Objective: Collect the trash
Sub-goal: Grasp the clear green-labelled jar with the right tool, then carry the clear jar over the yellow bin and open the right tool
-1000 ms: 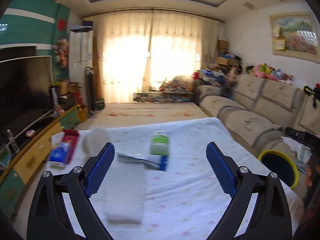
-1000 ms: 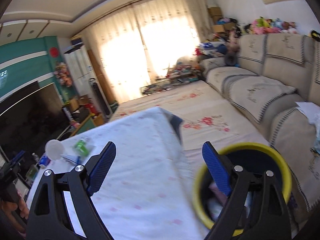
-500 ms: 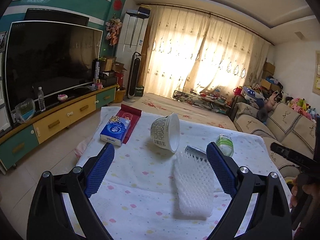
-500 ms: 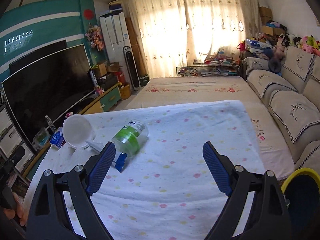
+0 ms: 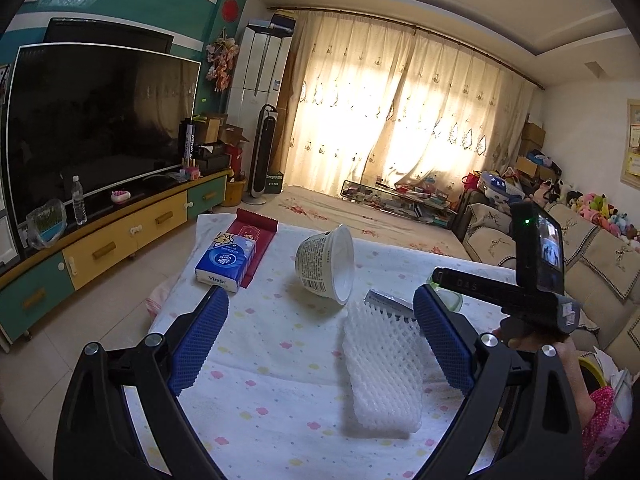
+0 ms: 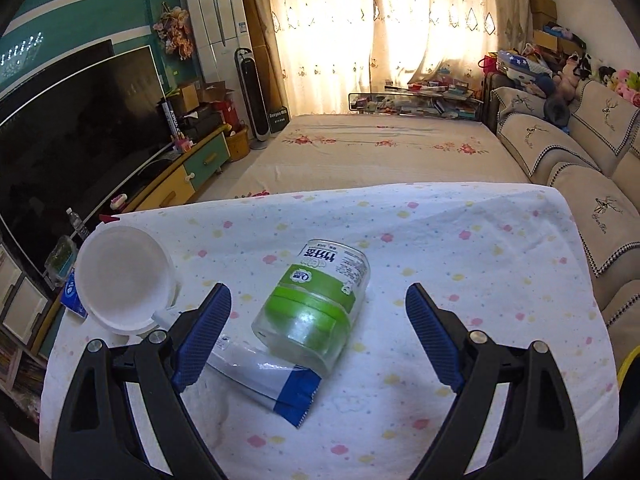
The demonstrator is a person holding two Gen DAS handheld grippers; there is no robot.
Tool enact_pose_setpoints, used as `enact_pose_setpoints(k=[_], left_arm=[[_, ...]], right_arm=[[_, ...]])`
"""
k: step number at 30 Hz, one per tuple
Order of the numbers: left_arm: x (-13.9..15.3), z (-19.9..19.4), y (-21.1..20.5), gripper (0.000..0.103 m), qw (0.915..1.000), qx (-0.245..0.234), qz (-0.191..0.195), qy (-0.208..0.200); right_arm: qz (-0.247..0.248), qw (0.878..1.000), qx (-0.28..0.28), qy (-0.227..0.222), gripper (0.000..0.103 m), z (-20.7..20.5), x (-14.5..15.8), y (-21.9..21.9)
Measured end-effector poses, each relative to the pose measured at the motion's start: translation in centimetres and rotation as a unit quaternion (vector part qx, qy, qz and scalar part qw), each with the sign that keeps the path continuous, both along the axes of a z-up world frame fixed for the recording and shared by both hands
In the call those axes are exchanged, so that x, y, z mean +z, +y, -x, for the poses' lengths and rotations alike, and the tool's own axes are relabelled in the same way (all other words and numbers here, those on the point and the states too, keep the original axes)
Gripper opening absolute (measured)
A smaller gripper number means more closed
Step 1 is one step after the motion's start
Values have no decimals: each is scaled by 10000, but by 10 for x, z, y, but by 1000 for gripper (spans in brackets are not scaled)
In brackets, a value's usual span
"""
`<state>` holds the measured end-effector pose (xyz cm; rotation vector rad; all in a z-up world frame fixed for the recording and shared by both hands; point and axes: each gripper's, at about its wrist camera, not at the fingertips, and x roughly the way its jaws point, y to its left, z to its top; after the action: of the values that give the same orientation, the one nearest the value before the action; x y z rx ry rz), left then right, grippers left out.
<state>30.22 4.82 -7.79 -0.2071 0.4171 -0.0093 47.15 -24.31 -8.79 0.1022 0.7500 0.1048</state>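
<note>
Both grippers have their fingers spread wide and empty: the right gripper (image 6: 318,334) straddles the green jar (image 6: 314,304) (lying sideways on the bench (image 6: 480,272)), apparently lining up; the left gripper (image 5: 320,338) faces the foam net (image 5: 382,368).

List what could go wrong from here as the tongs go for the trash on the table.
1. The clear green-labelled jar lies on its side, resting on the blue-and-white wrapper; it looks round, so the open right tongs may make it roll away on closing.
2. Lifting the jar could drag the wrapper along or drop it.
3. The white foam net looks soft; the open left tongs might crush it or nudge the tipped white cup nearby.
</note>
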Motion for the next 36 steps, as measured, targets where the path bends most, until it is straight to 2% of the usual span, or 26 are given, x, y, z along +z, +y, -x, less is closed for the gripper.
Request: enact_pose_setpoints(k=[6,8,10,15,18,21,27,31,36], left_arm=[[-2,-1,2,92,10000,-22,58,14],[-2,-1,1,92,10000,-36,63,2],[-3,-1,0,92,10000,-53,57,-2],[-2,1,-3,92,10000,-57,21,-5],[-3,0,-4,92,10000,-70,13,17],[-4,0,-5,92,10000,-88,-17,32],[-5,0,-8,92,9999,-139,-47,60],[-3,2,-9,92,9999,-147,-68,43],[-2,3,-11,92,9998,-163,-75,49]], right_arm=[[328,9988,-106,340,84,-17,-23,23],[312,9989,-138,334,77,-17,-27,23],[203,9992,-149,312,58,-17,-27,19],[-34,9997,-122,212,56,-14,-22,6],[-158,9996,-156,161,51,-10,-12,-7],[-287,9995,-137,47,49,-2,3,-20],[-360,9992,160,-72,49,33,29,-55],[-622,9976,285,-103,49,76,39,-93],[-905,9954,31,-327,49,134,52,-156]])
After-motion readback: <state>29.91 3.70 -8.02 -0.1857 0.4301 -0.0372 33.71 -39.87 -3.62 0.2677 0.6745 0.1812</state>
